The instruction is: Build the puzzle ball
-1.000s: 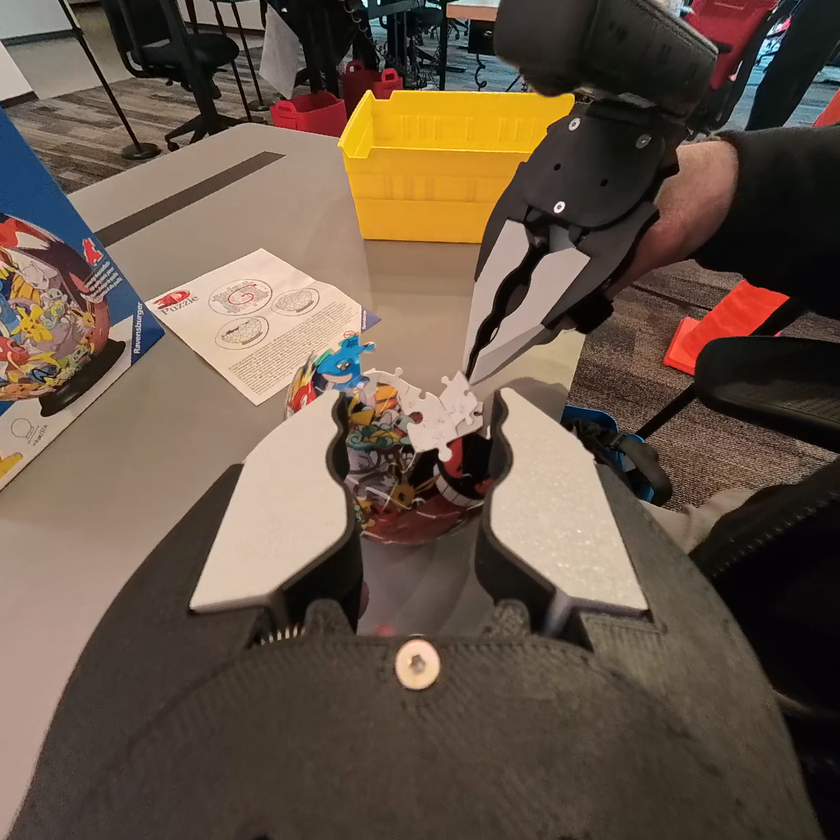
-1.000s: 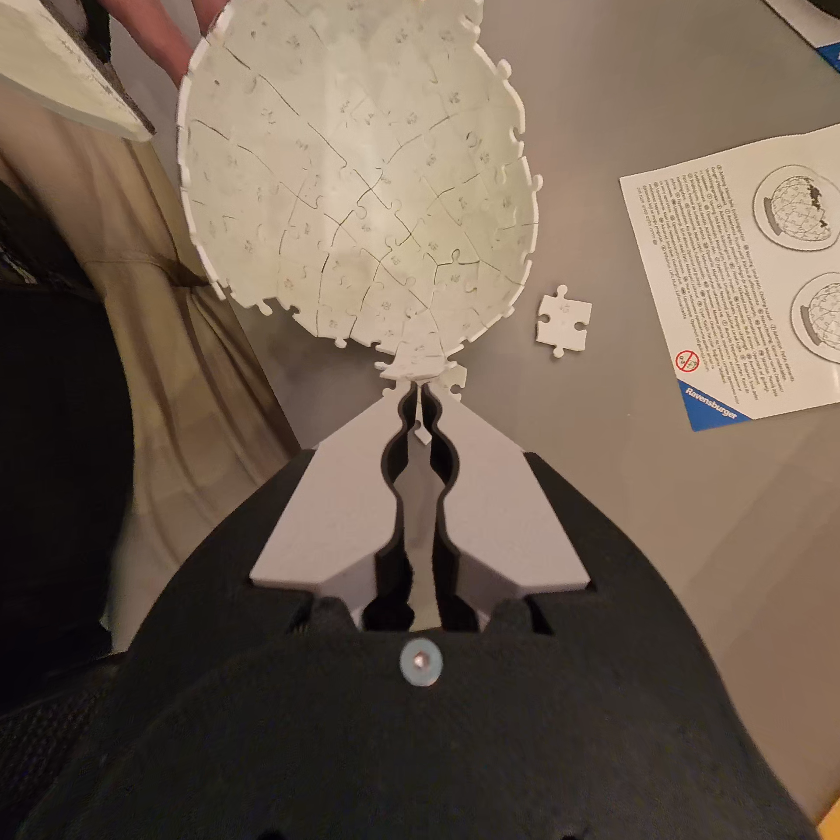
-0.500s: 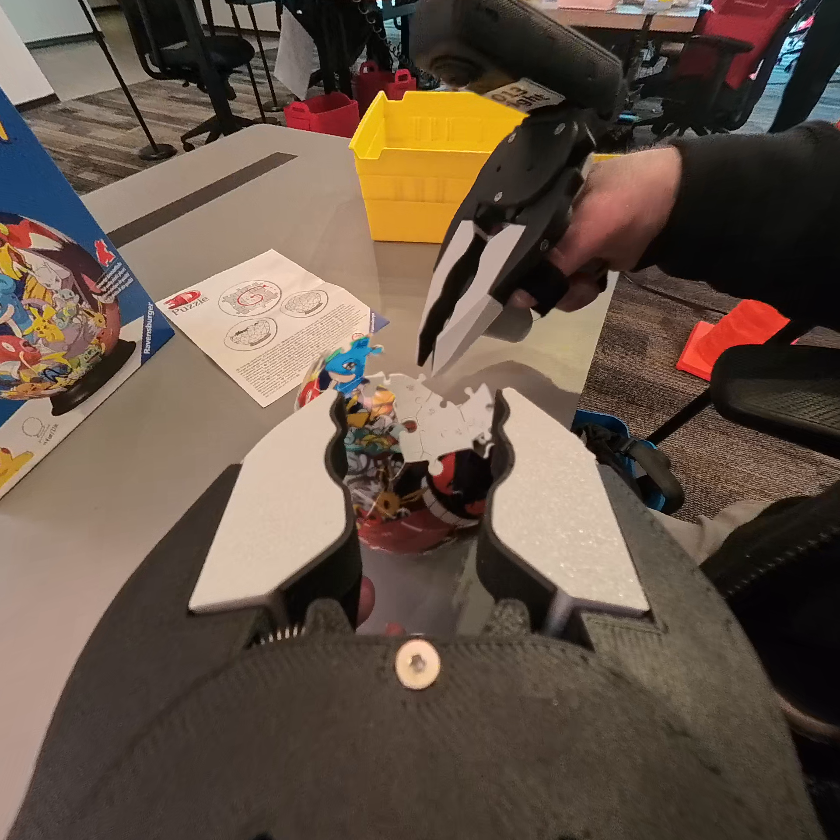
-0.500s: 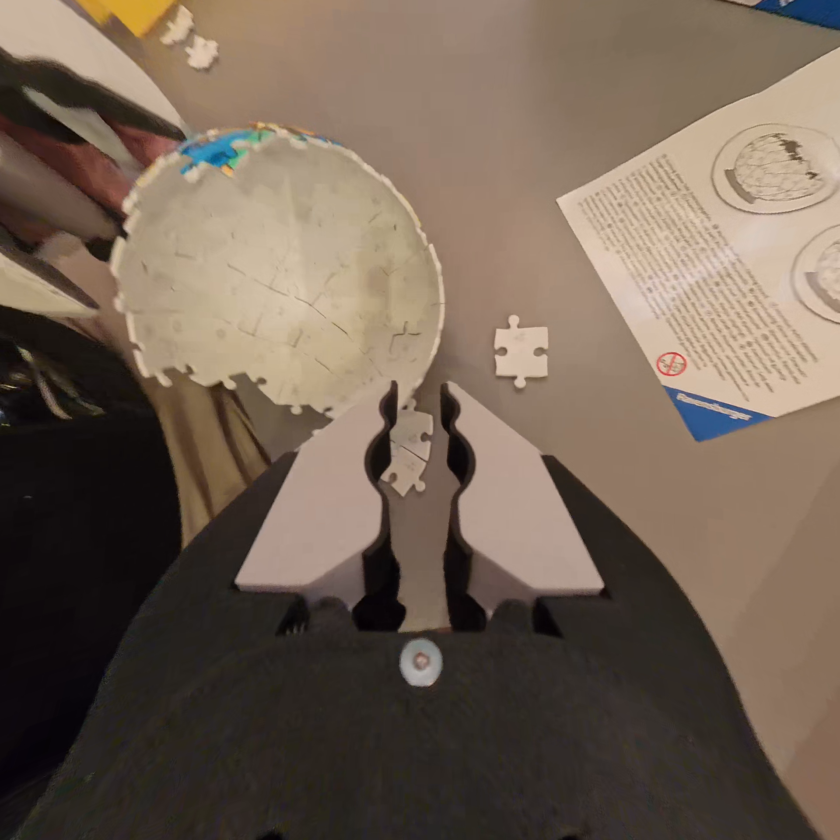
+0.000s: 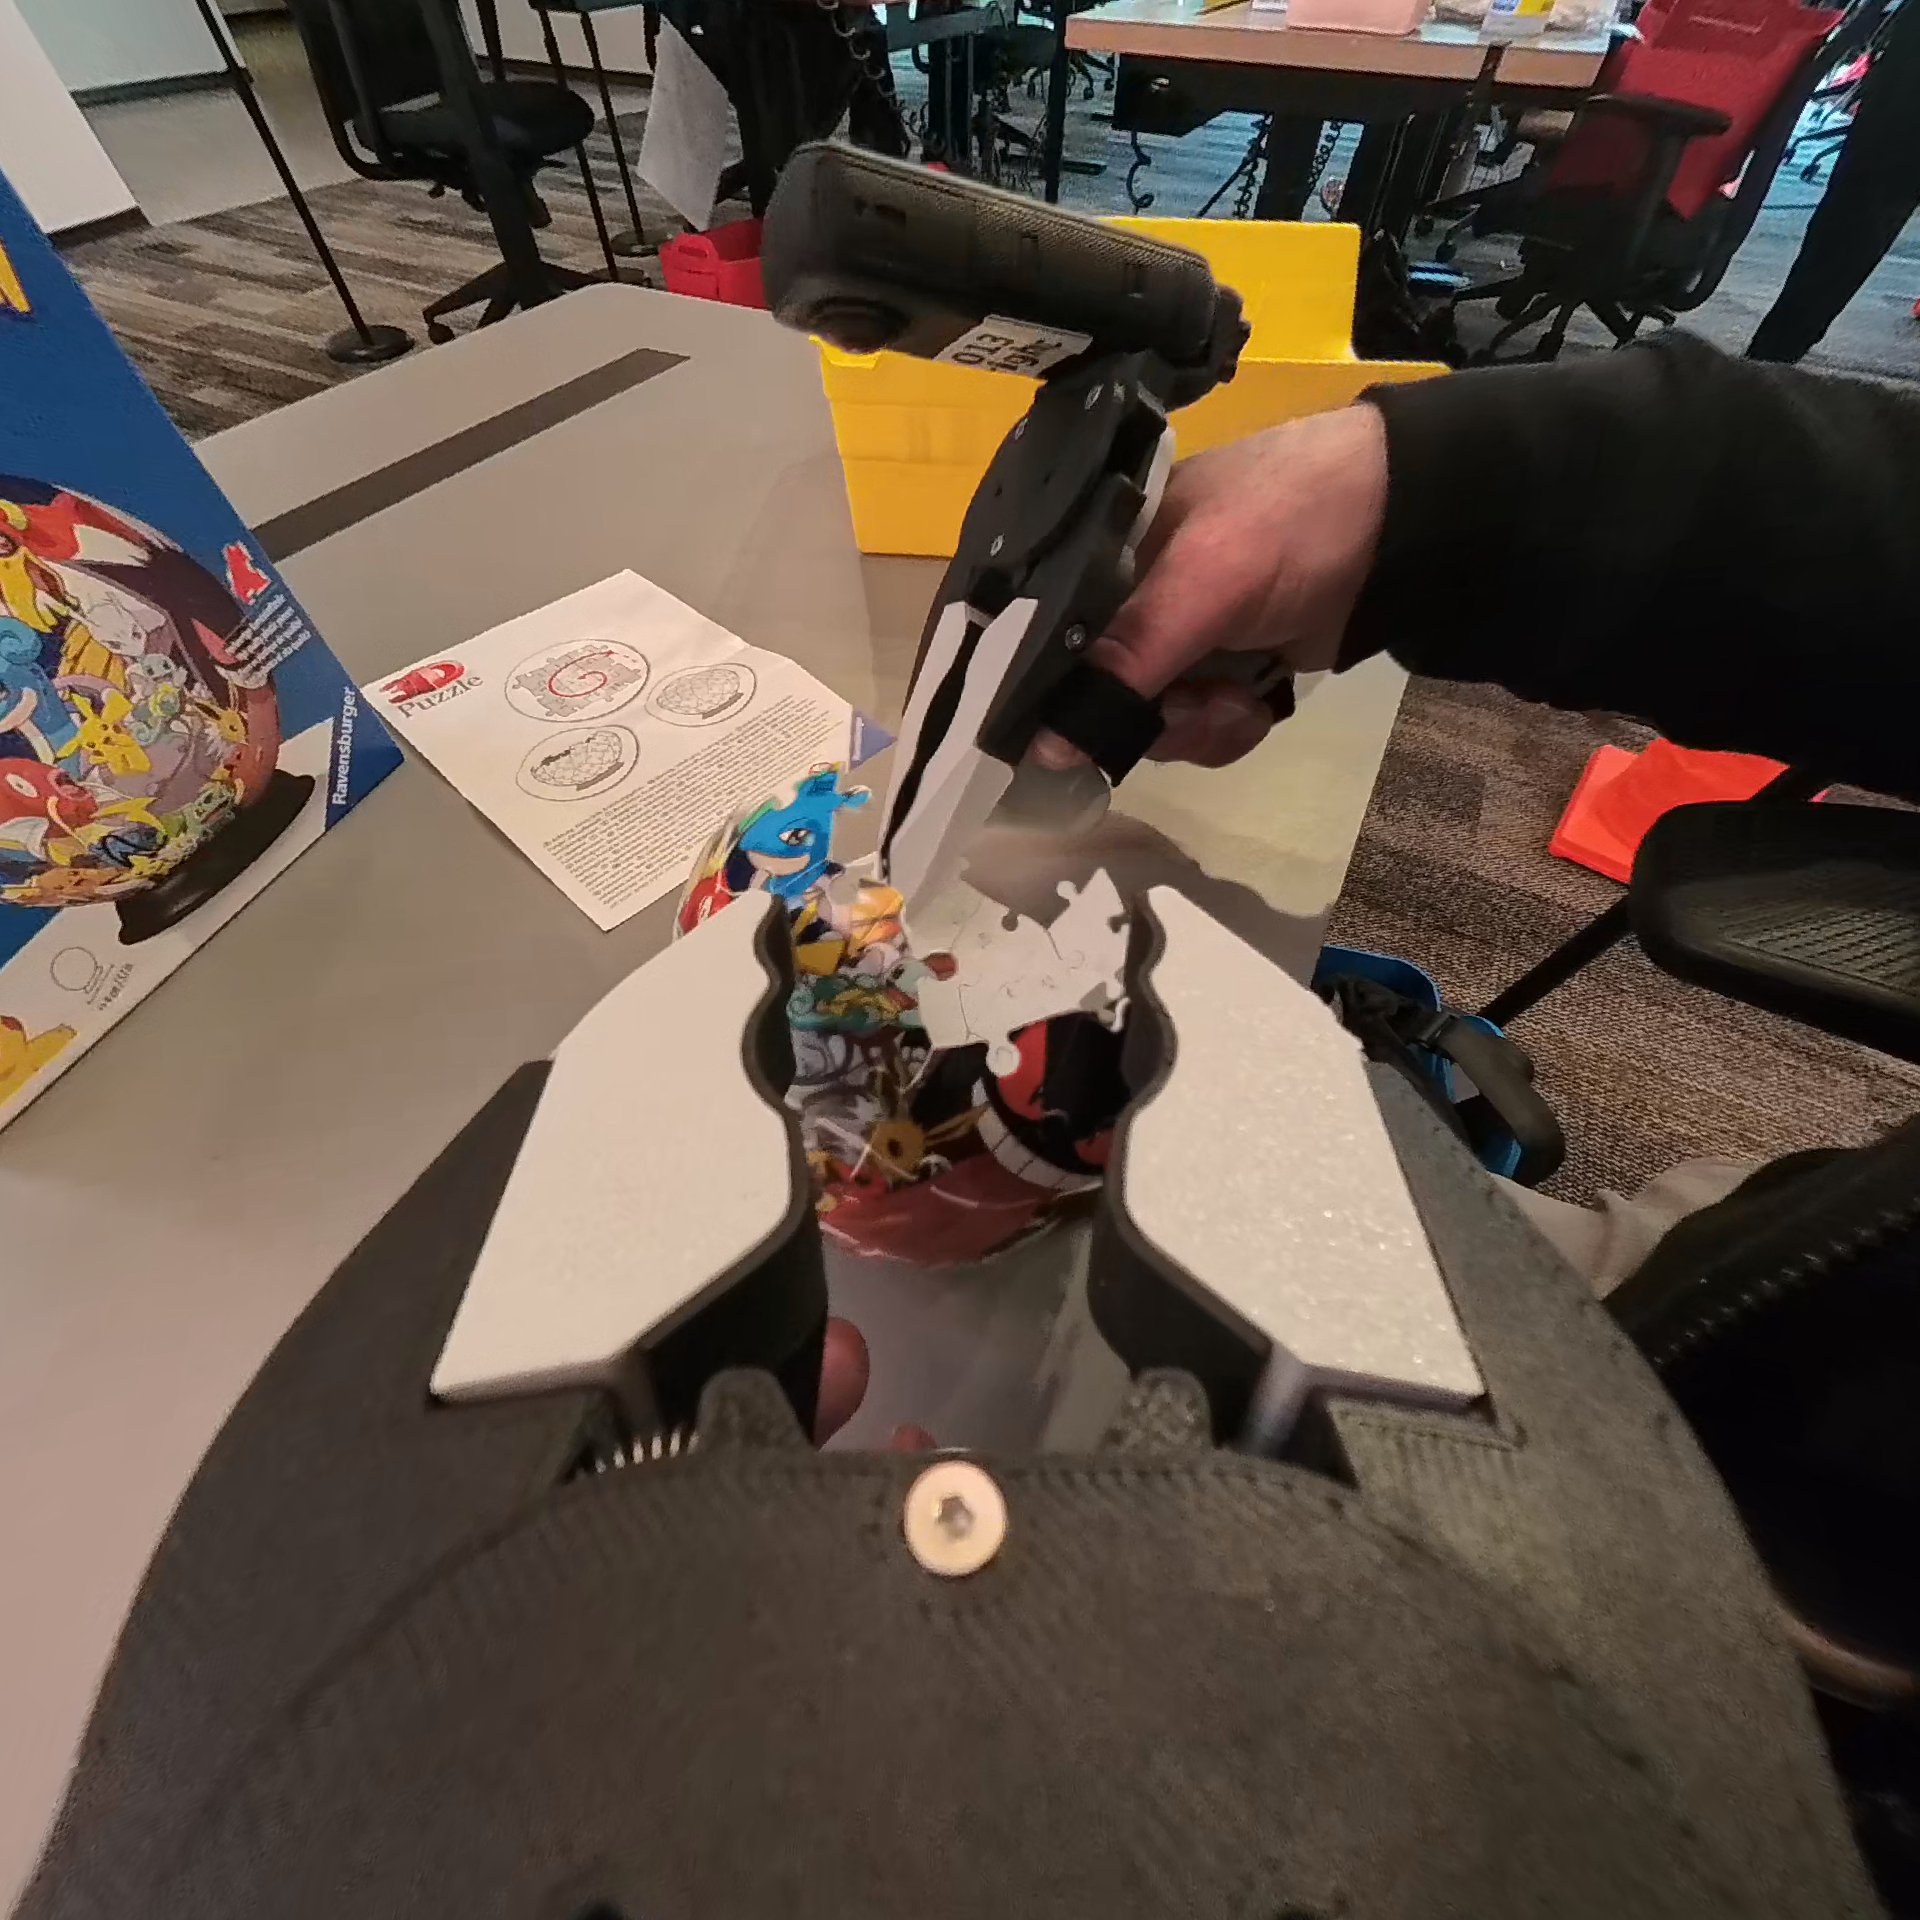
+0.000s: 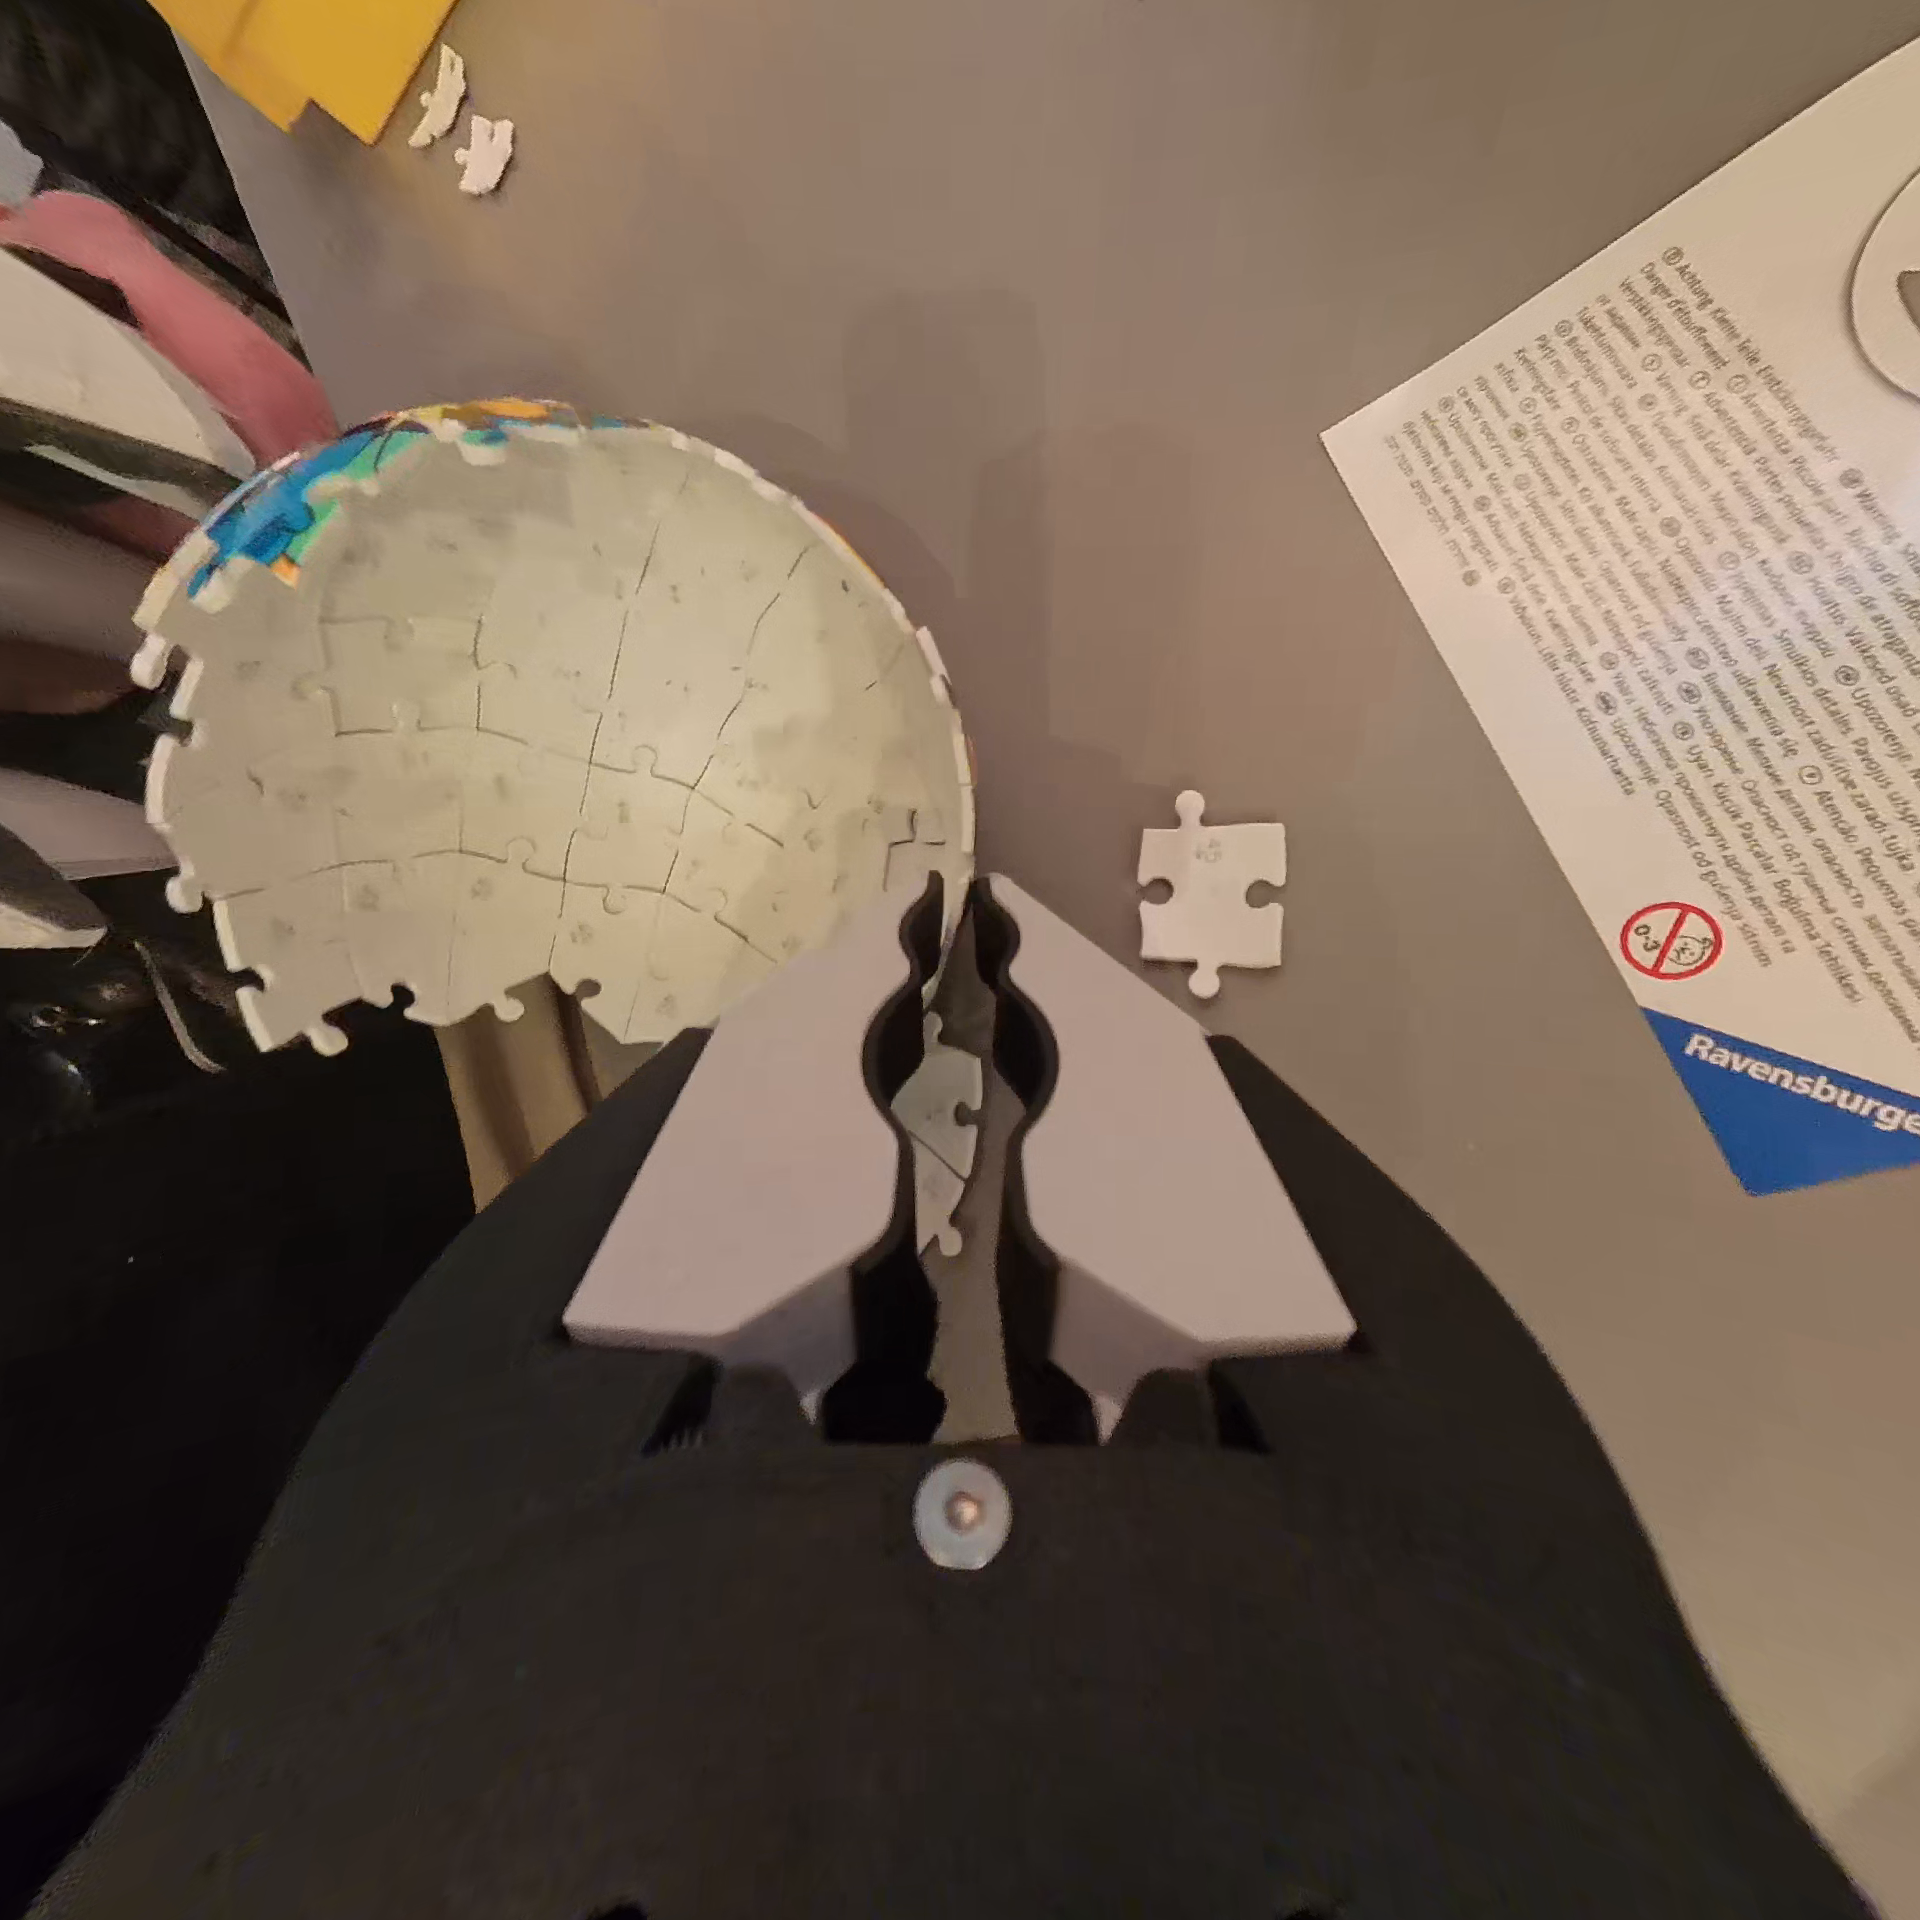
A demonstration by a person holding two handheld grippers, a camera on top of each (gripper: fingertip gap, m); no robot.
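Half-built puzzle ball at the gripper tips

Fingers nearly closed, seemingly pinching the ball's rim; loose piece at three o'clock, leaflet beyond.

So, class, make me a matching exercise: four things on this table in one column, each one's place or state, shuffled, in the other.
1. half-built colourful puzzle ball
2. loose white puzzle piece
3. yellow plastic bin
4. white folded instruction sheet

A. at the table's far edge
B. lying flat beside the blue box
C. between the left gripper's fingers
D. alone on the grey table

Pairs: 1-C, 2-D, 3-A, 4-B
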